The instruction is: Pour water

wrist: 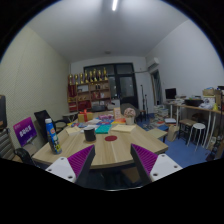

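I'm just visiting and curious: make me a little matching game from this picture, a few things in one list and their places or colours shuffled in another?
Things:
1. spray can
2. dark cup
3. shelves
4. stool

Descriptions:
A. against the far wall, below a row of yellow items
B. white seat, standing on the floor off to the right of the table
C. blue, upright near the table's left edge
D. near the table's middle, beyond the gripper and its open fingers

Pairs: 1-C, 2-D, 3-A, 4-B

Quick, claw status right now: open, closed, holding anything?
Claw: open, holding nothing; only the wooden table shows between the fingers, and the bottle stands apart on the table, untouched.
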